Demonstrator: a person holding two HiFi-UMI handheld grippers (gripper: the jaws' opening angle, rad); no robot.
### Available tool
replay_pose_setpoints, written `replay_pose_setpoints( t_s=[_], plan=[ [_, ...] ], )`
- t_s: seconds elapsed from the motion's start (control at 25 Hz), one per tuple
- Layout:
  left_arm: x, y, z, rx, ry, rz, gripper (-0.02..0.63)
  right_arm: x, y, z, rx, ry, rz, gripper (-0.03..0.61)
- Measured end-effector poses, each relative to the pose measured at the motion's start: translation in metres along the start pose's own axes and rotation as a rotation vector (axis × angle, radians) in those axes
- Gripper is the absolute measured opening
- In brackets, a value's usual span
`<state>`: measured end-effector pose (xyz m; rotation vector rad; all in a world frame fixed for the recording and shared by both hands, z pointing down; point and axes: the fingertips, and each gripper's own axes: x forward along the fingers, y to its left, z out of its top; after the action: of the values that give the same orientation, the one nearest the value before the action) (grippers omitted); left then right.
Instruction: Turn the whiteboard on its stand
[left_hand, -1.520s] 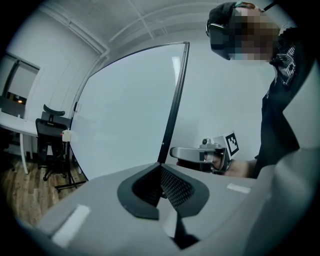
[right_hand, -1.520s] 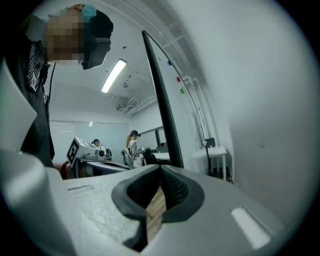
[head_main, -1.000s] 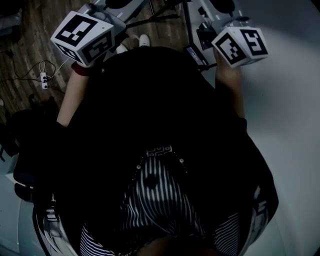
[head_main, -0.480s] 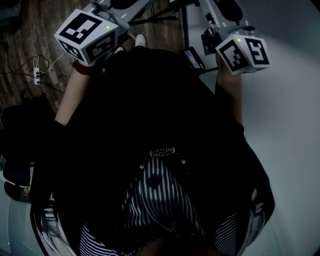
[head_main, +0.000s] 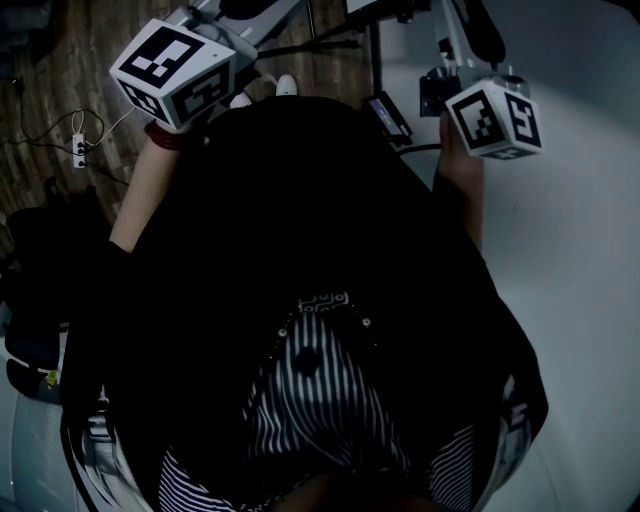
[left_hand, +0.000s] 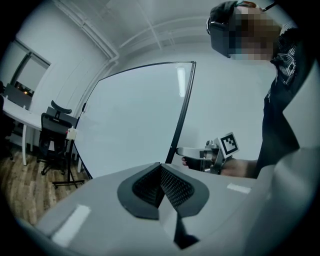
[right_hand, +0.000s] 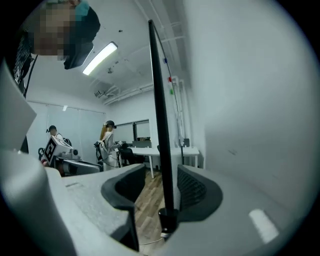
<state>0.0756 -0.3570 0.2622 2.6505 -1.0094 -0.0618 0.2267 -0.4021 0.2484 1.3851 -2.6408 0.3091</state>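
- Between the jaws of the right gripper (right_hand: 162, 172) runs the thin black frame edge (right_hand: 159, 100) of the whiteboard (left_hand: 135, 115). The jaws are opening: the left ribbed pad stands clear of the frame and the right one is just beside it.
- The left gripper (left_hand: 160, 167) is held off the board, facing its white side. Its jaws are together, the mesh-textured dark pads meet in a V, and nothing is between them.
- The board is a large, smooth white panel with a slim dark rim, standing upright.
- Left of it are a black office chair (left_hand: 52, 132) and a pale desk (left_hand: 15, 117) on a wooden plank floor (left_hand: 20, 185).
- Past the frame edge, two people (right_hand: 107, 140) stand near a white table (right_hand: 172, 151) under a long ceiling light (right_hand: 100, 57).
- In the head view, the wearer's dark garment (head_main: 300, 220) fills the middle and blocks both sets of jaws. A white power strip (head_main: 78, 148) with cables lies on the planks.
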Motion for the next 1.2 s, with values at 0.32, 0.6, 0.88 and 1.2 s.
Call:
replay_pose_setpoints(
  t_s=[0.32, 0.6, 0.88, 1.2],
  plan=[
    [-0.005, -0.003, 0.012, 0.023, 0.008, -0.014, 0.002, 0.027, 0.010, 0.010, -0.075, 0.028, -0.025, 0.192],
    [-0.005, 0.006, 0.006, 0.025, 0.017, 0.005, 0.002, 0.044, 0.005, -0.007, -0.101, 0.066, -0.028, 0.192],
    [-0.002, 0.007, -0.004, 0.012, 0.035, 0.006, 0.002, 0.052, -0.001, -0.030, -0.116, 0.134, -0.023, 0.192],
    [-0.004, 0.004, -0.009, -0.015, 0.051, 0.014, 0.002, 0.057, -0.013, -0.039, -0.139, 0.187, -0.070, 0.136]
  ],
)
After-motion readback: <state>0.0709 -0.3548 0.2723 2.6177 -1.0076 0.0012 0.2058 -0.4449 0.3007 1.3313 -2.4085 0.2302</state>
